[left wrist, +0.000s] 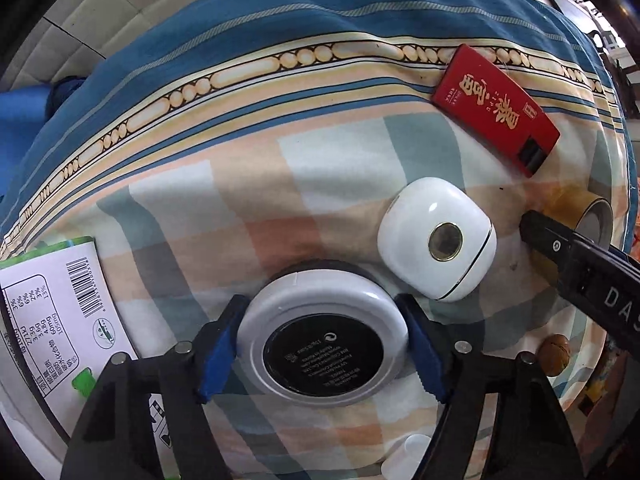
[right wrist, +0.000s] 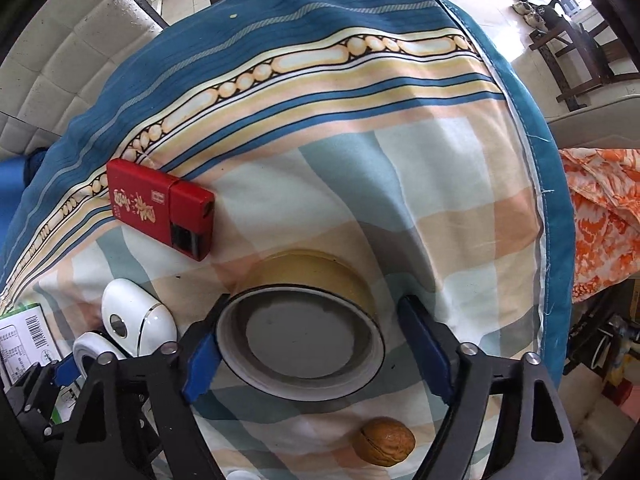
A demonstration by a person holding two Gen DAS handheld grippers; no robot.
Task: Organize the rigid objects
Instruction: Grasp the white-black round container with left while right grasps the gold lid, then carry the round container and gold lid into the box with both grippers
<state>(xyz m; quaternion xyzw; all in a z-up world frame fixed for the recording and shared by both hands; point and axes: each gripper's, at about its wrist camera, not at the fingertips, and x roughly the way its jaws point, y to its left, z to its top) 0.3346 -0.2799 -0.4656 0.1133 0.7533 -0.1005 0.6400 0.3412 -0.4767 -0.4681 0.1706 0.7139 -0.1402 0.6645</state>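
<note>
My left gripper is shut on a round white disc with a black centre that rests on the checked cloth. A white rounded case lies just beyond it to the right, and a red box lies farther back. My right gripper is open around a roll of yellowish tape; its left finger touches the roll and its right finger stands apart. A walnut lies near its right finger. The right gripper's arm also shows in the left wrist view.
A green and white carton lies at the left. The cloth-covered table drops off at the right, where an orange patterned fabric and chairs stand. A small white cap lies near the front edge.
</note>
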